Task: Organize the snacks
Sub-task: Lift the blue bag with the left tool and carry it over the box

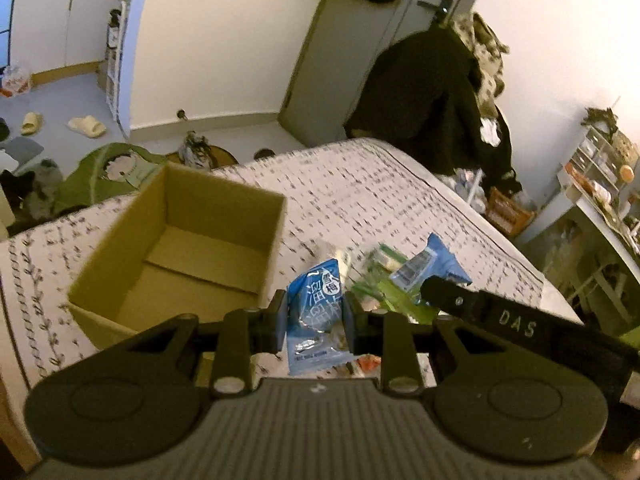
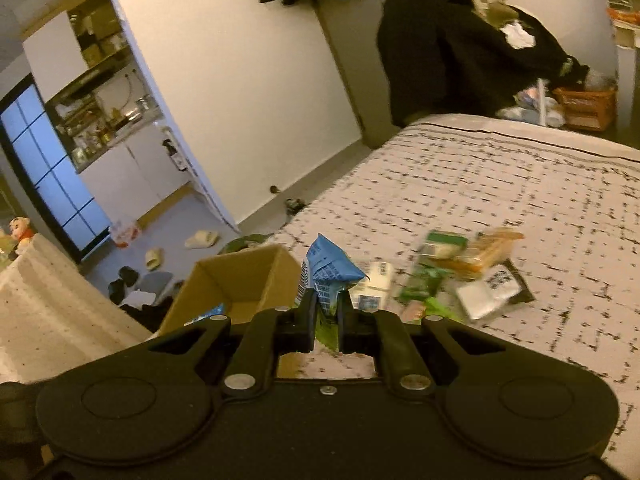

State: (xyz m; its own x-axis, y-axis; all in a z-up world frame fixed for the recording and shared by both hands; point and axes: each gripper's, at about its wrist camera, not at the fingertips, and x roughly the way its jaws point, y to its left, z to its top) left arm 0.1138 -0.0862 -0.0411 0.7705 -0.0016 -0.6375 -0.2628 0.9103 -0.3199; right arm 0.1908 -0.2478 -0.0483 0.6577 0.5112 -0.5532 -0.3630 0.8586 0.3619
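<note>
Pinched between the left tongs (image 1: 316,322): a blue snack packet (image 1: 318,320) with white Chinese characters, long axis running away from the camera, lower end hanging toward the bed (image 1: 400,200). Just left of it, an open cardboard box (image 1: 180,248), flaps down inside, near the bed's left edge. Clamped in the right tongs (image 2: 325,312): a second blue packet (image 2: 330,272) with small print too blurred to read, standing upright, top pointing up. Reaching in from the right, a black tong arm marked "DAS" (image 1: 516,322). Scattered beyond on the patterned bedcover toward the middle: green wrappers (image 2: 428,280), an orange pack (image 2: 492,252), a white pouch (image 2: 486,292). Dark coats (image 1: 432,96) hanging past the bed's far corner.
</note>
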